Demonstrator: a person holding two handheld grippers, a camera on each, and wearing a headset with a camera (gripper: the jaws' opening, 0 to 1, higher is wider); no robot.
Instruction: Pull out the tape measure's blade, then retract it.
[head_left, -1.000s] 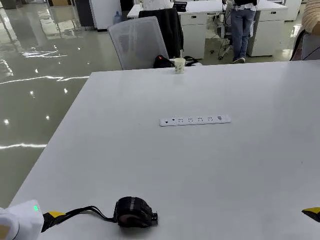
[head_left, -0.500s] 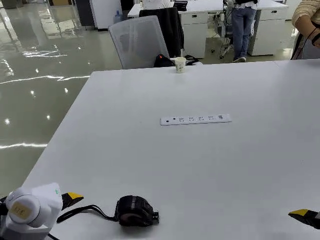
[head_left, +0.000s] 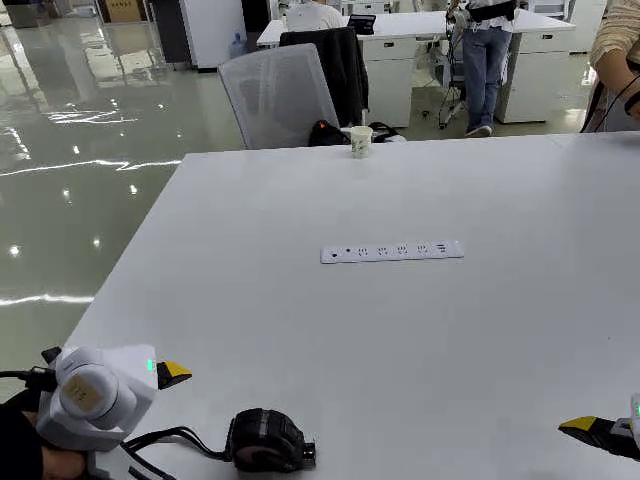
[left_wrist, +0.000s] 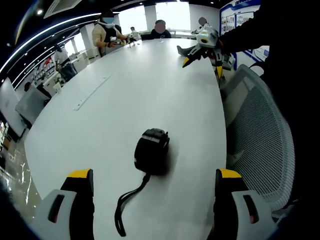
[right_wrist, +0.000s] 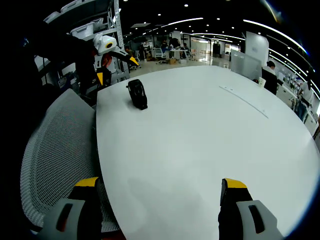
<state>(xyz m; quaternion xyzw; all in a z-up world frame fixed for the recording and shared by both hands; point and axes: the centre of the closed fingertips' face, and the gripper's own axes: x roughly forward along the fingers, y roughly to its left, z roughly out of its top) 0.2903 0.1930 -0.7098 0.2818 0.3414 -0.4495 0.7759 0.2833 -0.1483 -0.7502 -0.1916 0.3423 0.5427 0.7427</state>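
Risk, as we judge it: the desk (head_left: 400, 330) edge is close; the left hand-held gripper (left_wrist: 153, 176), jaws spread and empty, could shove the tape measure (left_wrist: 152, 150) aside or pinch only its strap (left_wrist: 129, 194). The tape measure lies on the desk just ahead of the left jaws, centred between them. The right hand-held gripper (right_wrist: 160, 183) is released too, well apart from it.
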